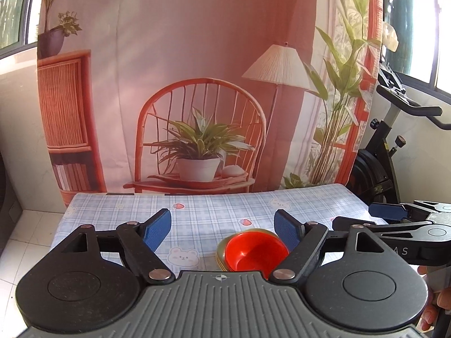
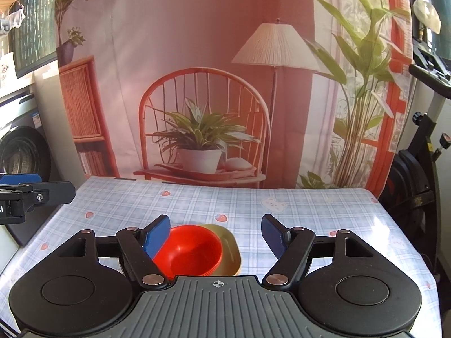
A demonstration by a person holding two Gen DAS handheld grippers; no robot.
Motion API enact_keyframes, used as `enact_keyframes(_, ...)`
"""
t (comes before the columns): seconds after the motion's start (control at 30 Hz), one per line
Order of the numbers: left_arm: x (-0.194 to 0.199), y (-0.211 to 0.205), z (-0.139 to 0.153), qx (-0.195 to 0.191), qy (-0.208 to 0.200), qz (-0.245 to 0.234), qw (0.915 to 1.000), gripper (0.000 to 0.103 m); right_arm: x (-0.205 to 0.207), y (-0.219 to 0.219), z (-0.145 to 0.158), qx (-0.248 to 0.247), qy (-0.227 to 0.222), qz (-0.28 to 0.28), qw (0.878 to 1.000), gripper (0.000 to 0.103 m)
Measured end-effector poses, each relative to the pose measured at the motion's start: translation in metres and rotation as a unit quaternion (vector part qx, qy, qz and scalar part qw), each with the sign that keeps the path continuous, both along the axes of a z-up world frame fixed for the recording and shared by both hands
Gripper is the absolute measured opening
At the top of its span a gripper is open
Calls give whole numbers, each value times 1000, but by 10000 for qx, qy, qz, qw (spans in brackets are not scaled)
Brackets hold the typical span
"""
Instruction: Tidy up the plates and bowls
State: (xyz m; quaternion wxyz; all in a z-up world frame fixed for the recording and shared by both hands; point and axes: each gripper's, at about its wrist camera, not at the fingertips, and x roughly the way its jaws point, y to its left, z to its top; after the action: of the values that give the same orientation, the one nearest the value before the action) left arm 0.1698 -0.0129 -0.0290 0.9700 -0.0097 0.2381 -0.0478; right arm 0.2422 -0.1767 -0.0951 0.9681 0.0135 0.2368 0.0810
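red bowl sits nested on gold plates on the checked, bear-printed worktop. left claw and right claw both gape wide, empty. "as" marks a claw arm; printed backdrop behind.

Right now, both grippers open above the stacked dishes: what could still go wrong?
1. The red bowl sits off-centre on the gold plate, toward its left side; a bump may slide or tip it.
2. The right gripper has one blue finger in front of the bowl's rim; swinging sideways could clip it.
3. The left gripper hangs close beside the right; the two could collide.
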Motion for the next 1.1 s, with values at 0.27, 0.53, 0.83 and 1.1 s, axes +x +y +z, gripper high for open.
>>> enact_keyframes(0.27,-53,-13,40,461,-461,364,9972,88,-53,-7,44,162,-516,-223,9983,99)
enact_keyframes(0.53,-93,-19,72,428,-828,299,9952,92,-93,-15,71,217,-909,-350,9950,102)
enact_keyframes(0.83,-114,-20,84,337,-947,412,9941,92,-127,-21,92,329,-1197,-359,9916,103)
enact_keyframes(1.1,-123,-23,88,390,-1072,446,9925,92,-140,-22,98,379,-1312,-392,9899,103)
